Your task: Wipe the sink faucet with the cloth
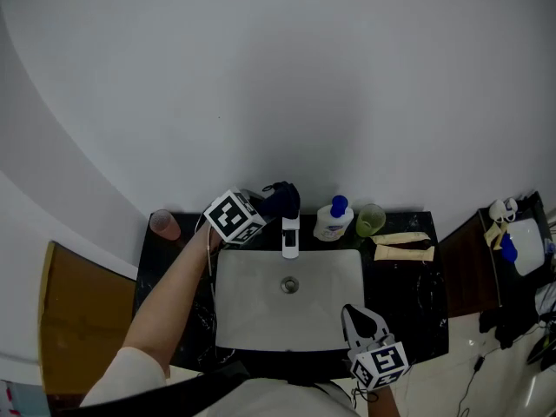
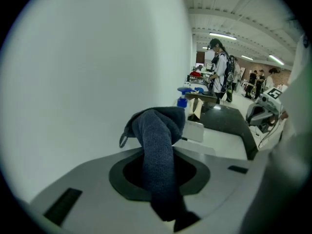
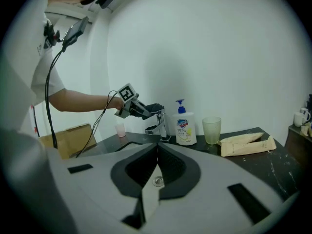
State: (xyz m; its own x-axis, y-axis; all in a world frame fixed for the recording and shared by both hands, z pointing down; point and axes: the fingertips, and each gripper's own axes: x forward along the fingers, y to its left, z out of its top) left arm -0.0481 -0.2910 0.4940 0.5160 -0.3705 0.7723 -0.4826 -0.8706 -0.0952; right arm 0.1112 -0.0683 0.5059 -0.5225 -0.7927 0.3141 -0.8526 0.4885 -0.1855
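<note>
risks, judged from the person's side outward: the right gripper (image 1: 350, 313) hangs over the near rim of the sink (image 1: 252, 307), well in front of the faucet (image 1: 290, 237), and steadies nothing, so a hard push would be resisted by the faucet's own mount alone. at the faucet, only a narrow fold of the cloth (image 1: 280, 200) is pinched. if the loose end snags on the handle, the fold could pull free and drop into the sink. just right of the faucet stands the soap bottle (image 1: 334, 219). a wide sideways sweep of the cloth could tip it.

jaws: the right gripper's jaws are closed together with nothing between them. the left gripper (image 1: 268, 203), just left of the faucet's top, has its jaws narrowed and clenched on the dark blue cloth, which bunches beyond the tips at the faucet's top. whether it presses the metal i cannot tell.
</note>
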